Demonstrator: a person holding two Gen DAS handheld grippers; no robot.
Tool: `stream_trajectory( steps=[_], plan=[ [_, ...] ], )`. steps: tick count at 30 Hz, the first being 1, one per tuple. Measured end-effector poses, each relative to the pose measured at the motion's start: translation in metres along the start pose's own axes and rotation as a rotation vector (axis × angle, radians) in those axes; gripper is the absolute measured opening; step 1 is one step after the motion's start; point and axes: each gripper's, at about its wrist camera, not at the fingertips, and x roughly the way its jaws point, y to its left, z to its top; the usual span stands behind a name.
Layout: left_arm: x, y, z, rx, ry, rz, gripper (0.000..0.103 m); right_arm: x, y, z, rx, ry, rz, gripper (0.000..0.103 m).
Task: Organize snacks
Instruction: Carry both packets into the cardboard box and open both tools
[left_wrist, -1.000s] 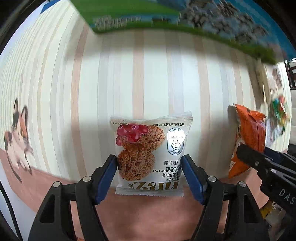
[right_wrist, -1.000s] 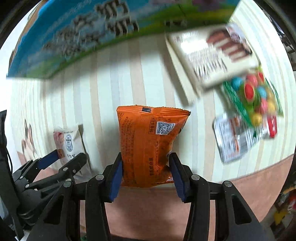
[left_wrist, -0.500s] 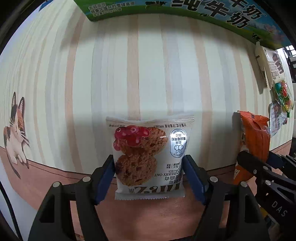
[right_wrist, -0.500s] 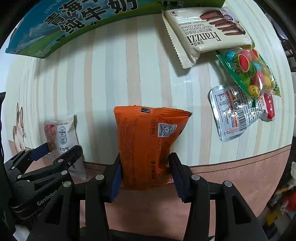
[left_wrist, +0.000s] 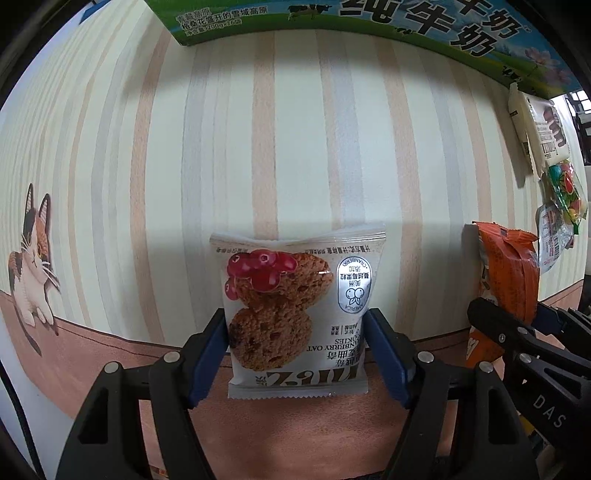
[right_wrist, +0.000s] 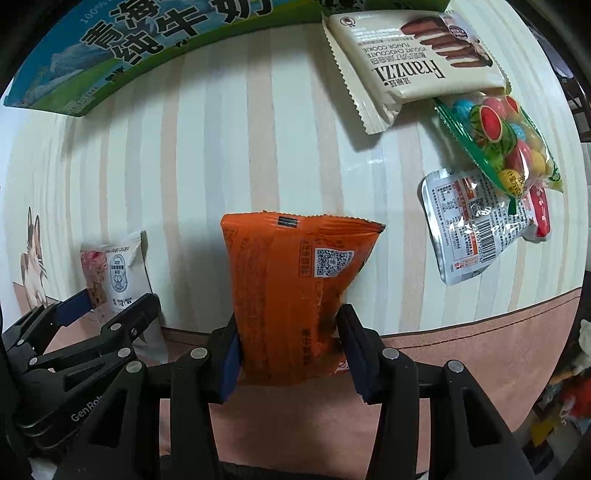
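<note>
The left gripper (left_wrist: 295, 350) holds the white plastic packet of cranberry oat cookies (left_wrist: 297, 310) by its two side edges, and the right gripper (right_wrist: 290, 354) is clamped in the same way on the orange foil snack bag (right_wrist: 295, 295). Both packets hang above the striped tablecloth (left_wrist: 221, 147), on the near side of the green and blue milk carton box (right_wrist: 155, 48), well apart from it.

My reading is that the step in hand is to carry both packets to that box (it looks like the collecting place, but its opening is not visible, so I cannot be sure). To do it well, keep both grips firm, because the packets are smooth and light and may slide out if the pads loosen. The two grippers are near each other, so it is better to move them in parallel and not cross them. Bring each packet fully over the box before letting go.

The cream chocolate cookie wrapper (right_wrist: 413, 59), the clear bag of coloured candies (right_wrist: 498, 140) and the silver pouch (right_wrist: 476, 229) lie to the right of the box and remain to be sorted.
</note>
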Motion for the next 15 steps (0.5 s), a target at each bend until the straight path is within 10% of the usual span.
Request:
stream_trajectory(
  steps=[15],
  plan=[
    [-0.073,-0.014,0.013,0.03,-0.103,-0.091,0.07,-0.062,-0.017,-0.007,0.017,-0.093,0.116,0.046]
  ],
)
